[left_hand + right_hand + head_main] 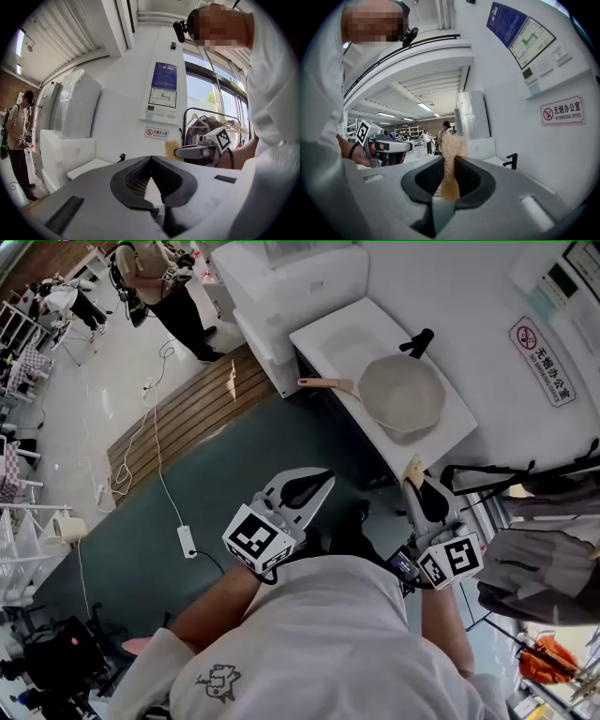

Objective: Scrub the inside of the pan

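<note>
Tan soft sponge (451, 145) is squeezed in the right hand-held gripper (449, 165), the left hand-held gripper (151, 160) is closed and empty, and the pale round pan (403, 395) sits on the far white bench (323, 338).

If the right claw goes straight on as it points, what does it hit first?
Probably the pale grey round pan on the white counter, touched first by the tan sponge in the right claw. Depth is unclear; possibly the counter's edge.

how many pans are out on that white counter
1. The pan sits on the white counter next to the black faucet, its wooden handle pointing to the picture's left. No other pan shows in any view.
</note>
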